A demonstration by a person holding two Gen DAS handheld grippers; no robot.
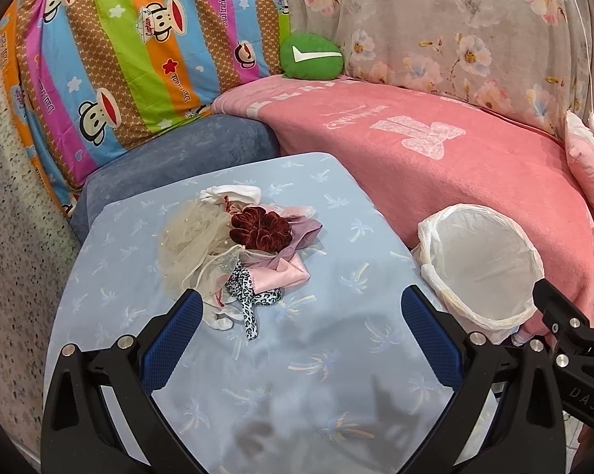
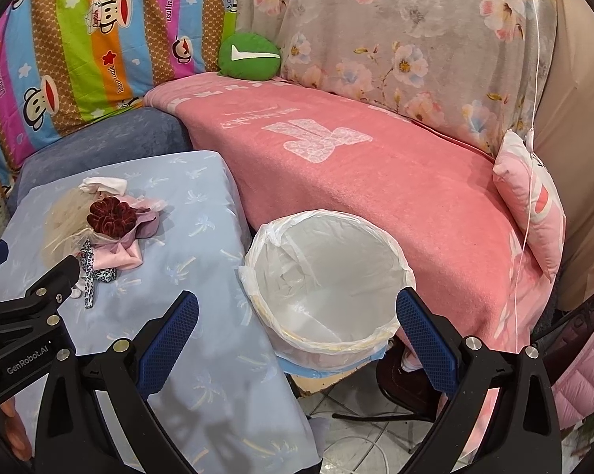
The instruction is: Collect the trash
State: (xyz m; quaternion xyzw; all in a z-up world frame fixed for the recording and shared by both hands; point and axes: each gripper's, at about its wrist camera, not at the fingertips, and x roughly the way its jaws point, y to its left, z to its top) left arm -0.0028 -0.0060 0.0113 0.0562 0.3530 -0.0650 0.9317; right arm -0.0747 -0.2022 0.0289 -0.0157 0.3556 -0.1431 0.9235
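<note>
The left tongs (image 1: 301, 314) hang with their blue-padded fingers spread wide apart and nothing between them, above the worktop covered in a pale blue cloth printed with palm trees (image 1: 316, 375). Just beyond their left finger lies the heap of soft scraps (image 1: 237, 249): a dark red velvet scrunchie (image 1: 259, 227) on top, cream netting (image 1: 190, 245) to its left, folded pink satin cloth (image 1: 281, 272) beneath, a leopard-print ribbon (image 1: 249, 308) trailing toward the tongs, and white fabric at the far and near ends. The right tongs (image 2: 297, 314) are likewise wide apart and hold nothing, poised over the near rim of the round bin lined with a white plastic bag (image 2: 328, 276), which stands just beside the worktop's right edge. Behind both runs a pink blanket (image 2: 376, 181) on a sofa, with a round green cushion (image 2: 249, 59) at its back, between a striped monkey-print cover (image 2: 99, 39) and a grey floral sheet (image 2: 415, 39).
</note>
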